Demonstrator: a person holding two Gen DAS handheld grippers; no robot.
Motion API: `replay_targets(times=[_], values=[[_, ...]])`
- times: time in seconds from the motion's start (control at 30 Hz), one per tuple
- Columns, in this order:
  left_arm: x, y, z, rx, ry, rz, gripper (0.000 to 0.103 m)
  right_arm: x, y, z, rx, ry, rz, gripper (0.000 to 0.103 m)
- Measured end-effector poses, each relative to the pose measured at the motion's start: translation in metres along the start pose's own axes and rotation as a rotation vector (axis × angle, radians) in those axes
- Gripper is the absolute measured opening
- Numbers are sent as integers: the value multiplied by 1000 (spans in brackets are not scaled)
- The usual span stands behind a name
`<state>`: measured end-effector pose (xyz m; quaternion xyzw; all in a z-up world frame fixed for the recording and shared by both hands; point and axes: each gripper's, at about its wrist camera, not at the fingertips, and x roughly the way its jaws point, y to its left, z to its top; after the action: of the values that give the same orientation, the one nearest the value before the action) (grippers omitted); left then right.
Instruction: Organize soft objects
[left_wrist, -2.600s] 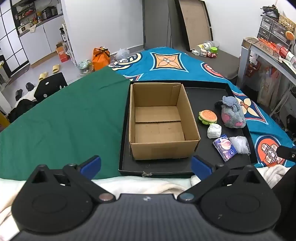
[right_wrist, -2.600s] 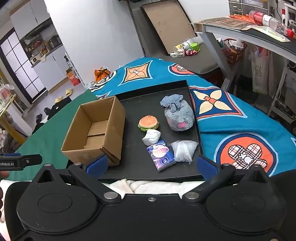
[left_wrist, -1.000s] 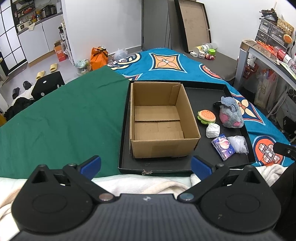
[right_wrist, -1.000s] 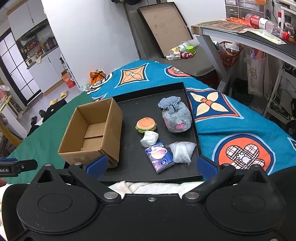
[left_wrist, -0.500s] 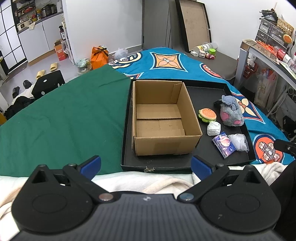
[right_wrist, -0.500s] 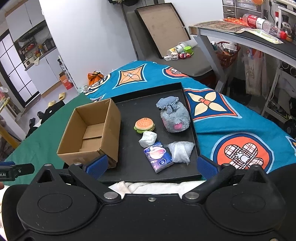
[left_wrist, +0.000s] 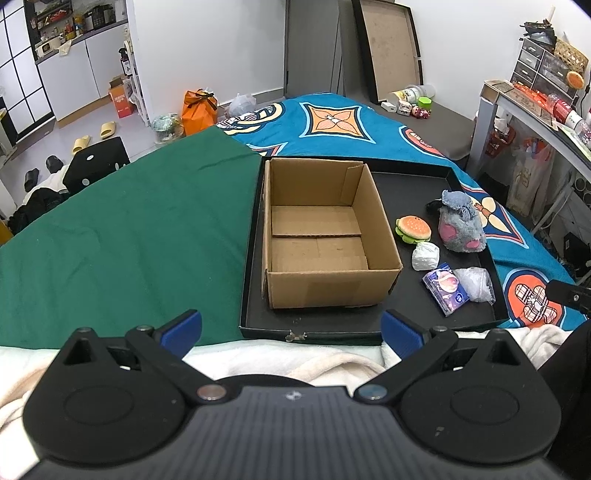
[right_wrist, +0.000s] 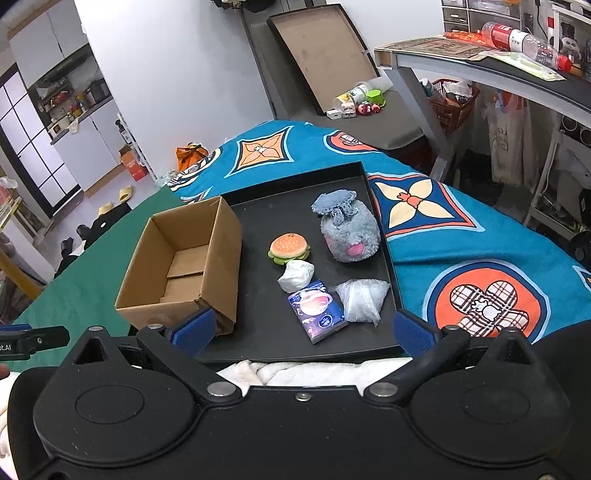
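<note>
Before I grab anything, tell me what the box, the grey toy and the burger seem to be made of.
Box: plain brown corrugated cardboard, matte, with creased flaps on its floor.
Grey toy: fuzzy plush fabric, with pink patches.
Burger: probably soft foam or fabric, matte; the look alone leaves it open.

An orange bag (left_wrist: 199, 110) sits on the floor at 11 o'clock in the left wrist view, yellow slippers (left_wrist: 94, 134) farther left at 10. A desk (right_wrist: 480, 70) carrying a plastic bottle (right_wrist: 524, 38) fills 1 o'clock in the right wrist view, a red basket (right_wrist: 456, 107) beneath it
</note>
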<state>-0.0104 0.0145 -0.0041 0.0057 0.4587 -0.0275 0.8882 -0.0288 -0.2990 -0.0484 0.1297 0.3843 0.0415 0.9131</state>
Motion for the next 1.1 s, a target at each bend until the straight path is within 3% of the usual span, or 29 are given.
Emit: replay_targets(times=[0.4, 1.1], values=[[2, -1, 4, -2, 3, -2, 103, 5, 8, 2, -32, 16, 33, 103], [29, 0, 32, -27, 34, 8, 101, 41, -3, 25, -36, 26, -4, 103]])
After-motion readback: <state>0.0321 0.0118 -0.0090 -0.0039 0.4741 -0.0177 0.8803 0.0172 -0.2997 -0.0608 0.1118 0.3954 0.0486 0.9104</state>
